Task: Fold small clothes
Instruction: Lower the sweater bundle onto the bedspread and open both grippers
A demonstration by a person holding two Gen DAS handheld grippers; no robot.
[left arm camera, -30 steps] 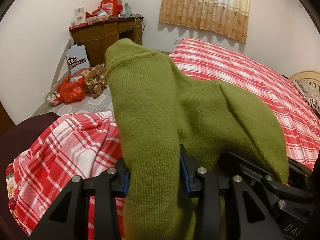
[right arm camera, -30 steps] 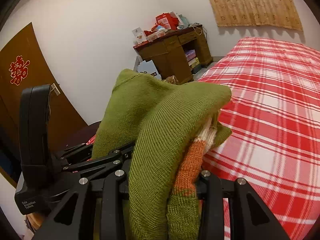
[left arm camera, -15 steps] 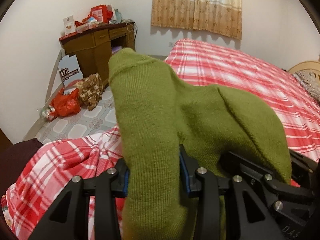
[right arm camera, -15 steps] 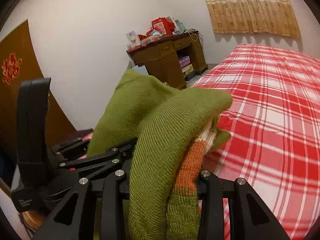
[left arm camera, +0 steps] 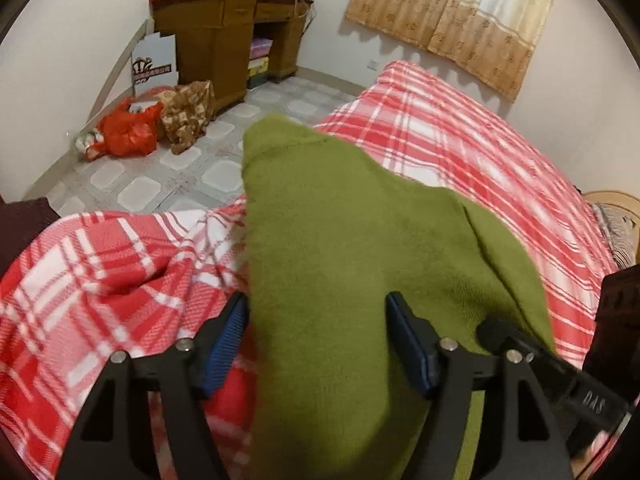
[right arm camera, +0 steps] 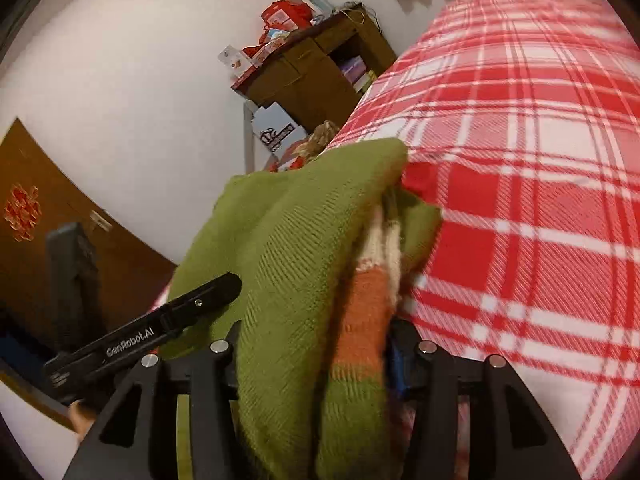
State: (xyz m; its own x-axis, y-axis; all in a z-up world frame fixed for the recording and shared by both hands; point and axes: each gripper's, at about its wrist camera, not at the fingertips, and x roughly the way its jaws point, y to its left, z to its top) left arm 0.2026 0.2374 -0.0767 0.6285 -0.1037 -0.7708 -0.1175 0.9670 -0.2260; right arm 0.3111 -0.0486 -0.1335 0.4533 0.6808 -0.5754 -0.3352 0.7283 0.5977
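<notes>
L gripper (left arm camera: 316, 328): jaws have just been opening; blue pads stand off both sides of the green knit garment (left arm camera: 340, 248), which still lies btw them. Released, not clamped.
R gripper (right arm camera: 316, 344): jaws have just been opening too; garment fold fills the gap, w/ an orange and cream striped part (right arm camera: 364, 304) on the R side. Can't tell if the pads still press on it.
Garment: bunched over both grippers, hanging just over the near edge of the bed (left arm camera: 460, 152); seen from the L wrist its far end drapes toward the floor side.
Writing, near: "GenRobot.AI" on the L gripper's black arm (right arm camera: 132, 340) in the R wrist view; "DAS" on the R gripper's arm (left arm camera: 592, 400) in the L wrist view.
Bed cover: red and white plaid, rumpled at the near L corner, flat further off.
Floor: pale patterned tiles (left arm camera: 216, 168); red plastic bag (left arm camera: 128, 132) beside a brown patterned bag (left arm camera: 188, 116), contents not clear.
White box (left arm camera: 154, 64): leans by the desk, dark crown logo w/ a banner, text too small to read.
Desk (left arm camera: 224, 28): brown wood, red and white boxes piled on top; open shelf holds stacked boxes.
Door (right arm camera: 40, 216): brown, red paper emblem on it.
Far wall: tan patterned curtain (left arm camera: 452, 8).
</notes>
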